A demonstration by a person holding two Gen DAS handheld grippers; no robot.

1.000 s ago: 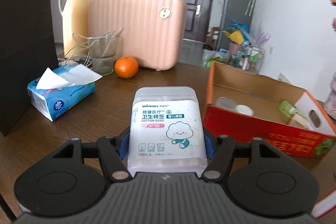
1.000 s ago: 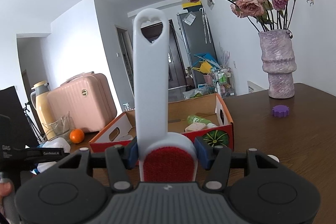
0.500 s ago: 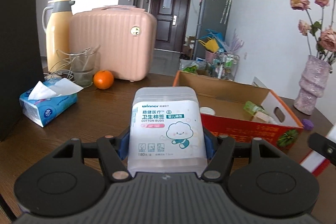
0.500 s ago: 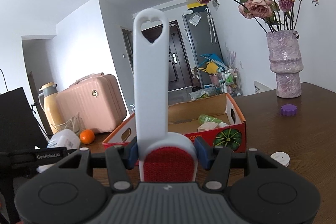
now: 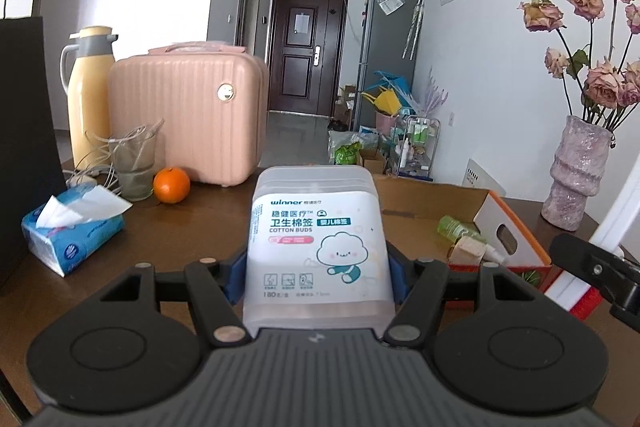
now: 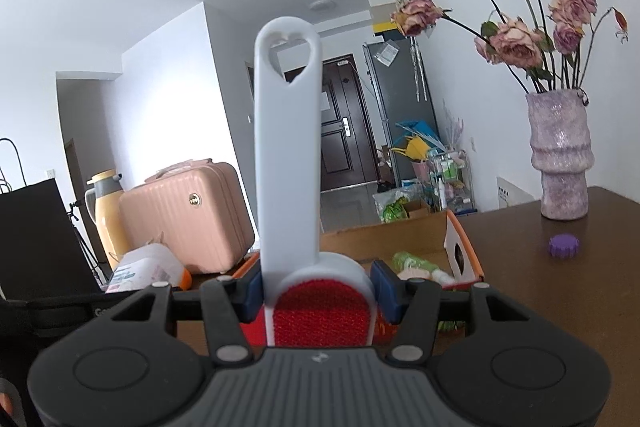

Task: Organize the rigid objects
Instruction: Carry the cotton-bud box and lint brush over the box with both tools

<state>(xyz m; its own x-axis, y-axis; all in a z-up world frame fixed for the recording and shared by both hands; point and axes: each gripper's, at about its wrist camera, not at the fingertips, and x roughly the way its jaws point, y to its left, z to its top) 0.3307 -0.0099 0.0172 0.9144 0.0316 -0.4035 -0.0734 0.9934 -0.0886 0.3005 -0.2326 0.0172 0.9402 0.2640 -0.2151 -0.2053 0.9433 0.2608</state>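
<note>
The left gripper point(image 5: 318, 269) pinches a cotton bud box point(image 5: 316, 247) between its fingers and has swung right and risen over the last second, so the open cardboard box point(image 5: 516, 239) now sits low at 3 o'clock of it. The right gripper point(image 6: 316, 293) clamps a lint brush point(image 6: 296, 187) by its red head, handle upright, and has closed in above the same box point(image 6: 460, 251). Both items look ready for dropping in; neither is released yet.
</note>
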